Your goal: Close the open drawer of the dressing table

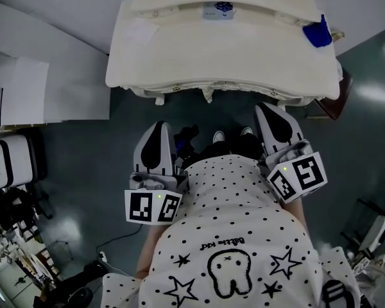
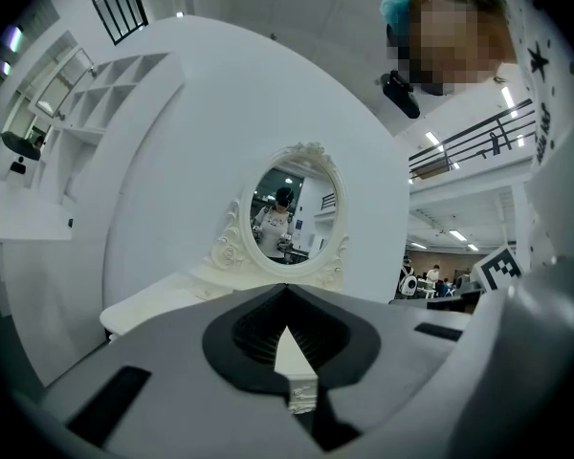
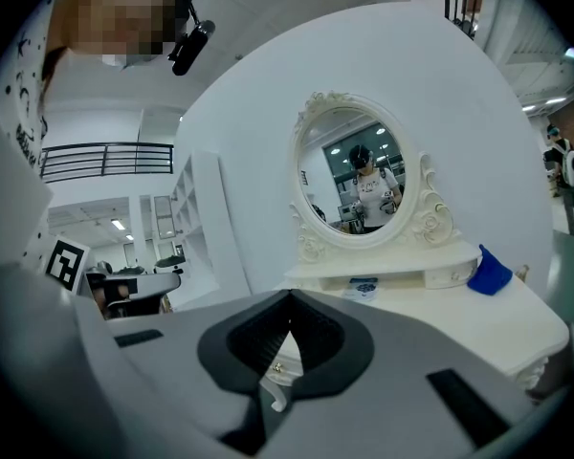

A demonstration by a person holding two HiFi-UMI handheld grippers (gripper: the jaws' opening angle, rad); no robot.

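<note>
The cream dressing table point(image 1: 199, 56) stands in front of me, its oval mirror point(image 3: 359, 175) upright at the back. Small knobs point(image 1: 176, 88) dot its front edge; I cannot tell whether a drawer stands out. My left gripper point(image 1: 159, 126) is held low near my body, short of the table's front, with its jaws shut on nothing. My right gripper point(image 1: 264, 106) reaches almost to the front edge, jaws also together and empty. In the right gripper view a drawer front with a knob point(image 3: 273, 366) shows through the gap under the tips.
A blue cloth-like thing point(image 1: 318, 34) lies on the tabletop's right end, and a small blue-printed item point(image 1: 218, 9) sits at the back. White cabinets point(image 1: 25, 88) stand to the left, a brown piece of furniture point(image 1: 337, 98) to the right. A cable point(image 1: 115, 239) runs across the floor.
</note>
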